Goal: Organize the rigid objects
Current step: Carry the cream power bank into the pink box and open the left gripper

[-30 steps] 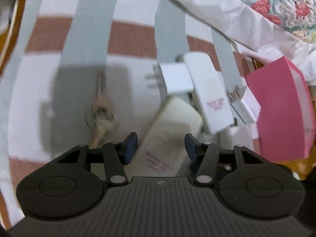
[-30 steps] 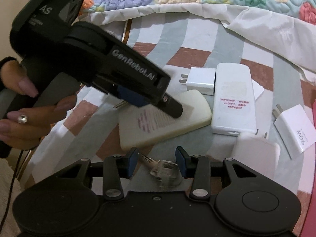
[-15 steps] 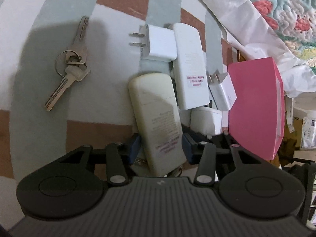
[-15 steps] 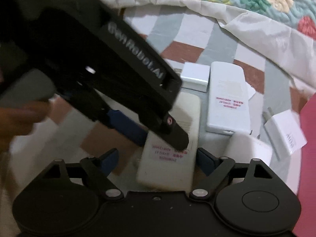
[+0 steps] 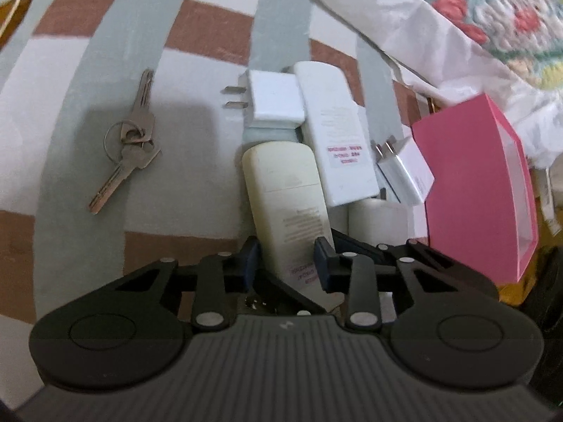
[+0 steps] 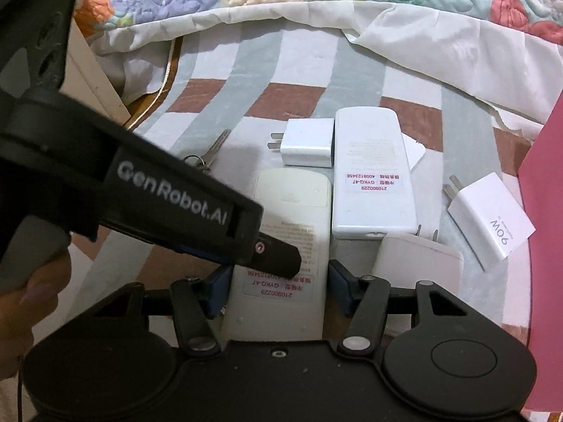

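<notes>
Steel keys (image 5: pixel 125 147) on a ring lie far left on the striped cloth (image 5: pixel 197 10), well apart from the white cluster, and we judge them not yet sorted. Next along, the cream remote (image 5: pixel 285 197) lies lengthwise, label up, and both tools are at its near end. We see the left gripper (image 5: pixel 286 263) with its jaws straddling the remote's near end, blue pads (image 5: pixel 251 260) close to its sides; whether they actually pinch it we cannot tell. In the right wrist view the right gripper (image 6: pixel 278 290) has its jaws spread wide either side of the same remote (image 6: pixel 288 246), with a clear gap on both sides, so it grips nothing.

Moving right, the white remote (image 5: pixel 337 133) lies parallel, just beside the cream one, and a small white charger (image 5: pixel 274 96) touches its far left edge. So we reckon the tidying is partway: two remotes roughly lined up, cream one being nudged square. A larger white adapter (image 6: pixel 415 263) sits at the white remote's near end, and the 90W charger (image 6: pixel 489 218) lies askew further right, loose and probably left to do.

Far right, the pink box (image 5: pixel 475 190) stands on the cloth; its inside is hidden from us, so we cannot say what, if anything, it holds.
</notes>
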